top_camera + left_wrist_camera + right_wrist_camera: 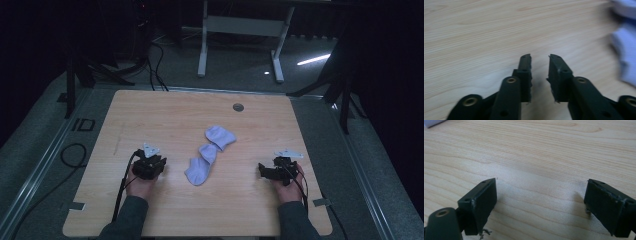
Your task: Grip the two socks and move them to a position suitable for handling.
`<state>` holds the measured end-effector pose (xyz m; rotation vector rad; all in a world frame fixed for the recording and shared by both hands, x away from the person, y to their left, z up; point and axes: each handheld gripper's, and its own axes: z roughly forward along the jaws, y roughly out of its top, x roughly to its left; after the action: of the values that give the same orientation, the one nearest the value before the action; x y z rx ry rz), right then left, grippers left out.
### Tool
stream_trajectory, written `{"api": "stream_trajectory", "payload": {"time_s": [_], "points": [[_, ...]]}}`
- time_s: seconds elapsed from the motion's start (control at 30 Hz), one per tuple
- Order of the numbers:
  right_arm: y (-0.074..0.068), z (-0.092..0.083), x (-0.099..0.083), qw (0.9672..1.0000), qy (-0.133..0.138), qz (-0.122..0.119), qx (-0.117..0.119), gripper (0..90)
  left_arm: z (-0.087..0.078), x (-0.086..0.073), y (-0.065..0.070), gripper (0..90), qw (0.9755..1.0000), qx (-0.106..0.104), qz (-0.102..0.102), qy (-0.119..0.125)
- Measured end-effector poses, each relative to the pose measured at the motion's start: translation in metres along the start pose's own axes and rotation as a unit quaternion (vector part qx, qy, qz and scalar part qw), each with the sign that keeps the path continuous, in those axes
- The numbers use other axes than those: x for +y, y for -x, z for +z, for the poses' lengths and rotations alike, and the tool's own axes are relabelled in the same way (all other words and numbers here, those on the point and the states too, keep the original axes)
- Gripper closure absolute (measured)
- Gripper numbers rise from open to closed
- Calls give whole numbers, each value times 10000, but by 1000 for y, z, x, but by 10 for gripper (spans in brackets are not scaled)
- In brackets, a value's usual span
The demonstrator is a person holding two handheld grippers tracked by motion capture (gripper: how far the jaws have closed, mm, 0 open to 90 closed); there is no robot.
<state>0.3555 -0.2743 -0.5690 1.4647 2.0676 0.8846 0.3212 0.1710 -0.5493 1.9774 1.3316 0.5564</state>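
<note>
We note a light wooden table (165,112) with rounded corners and a small round grey grommet (238,107) near its far edge, standing on grey carpeted floor (235,62) in a dark room. At top centre of the frame stands a white desk frame (243,26) on two legs, with a bright streak of reflected light (313,59) on the floor to its right. Black stand legs (336,85) occupy the upper right, and black cables (156,62) trail across the floor at upper left.

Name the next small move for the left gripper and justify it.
Probably slide the left gripper toward the near sock and open wider. Its jaws stand only slightly apart over bare table, holding nothing, and the white socks lie just beside it at mid-table. The right gripper is open, farther off.
</note>
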Motion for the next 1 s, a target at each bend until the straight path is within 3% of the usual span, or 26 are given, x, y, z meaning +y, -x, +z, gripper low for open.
{"api": "stream_trajectory", "payload": {"time_s": [0.1, 0.17, 0.3, 0.7, 1.0], "points": [[0, 0, 0, 10000, 0, -2, 1, 107, -3, 2, 6, 840, 9999, -155, 68, 28], [0, 0, 0, 10000, 0, -1, 1, 107, -6, 6, 17, 888, 9991, -372, 221, 24], [0, 0, 0, 10000, -2, -3, 1, 107, -5, 10, 32, 894, 9977, -608, 291, -27], [0, 0, 0, 10000, 0, -8, 4, 107, 11, 16, 75, 894, 9931, -966, 660, -34], [0, 0, 0, 10000, 1, -10, 3, 107, 24, 8, 97, 895, 9883, -1122, 991, -289]]}}
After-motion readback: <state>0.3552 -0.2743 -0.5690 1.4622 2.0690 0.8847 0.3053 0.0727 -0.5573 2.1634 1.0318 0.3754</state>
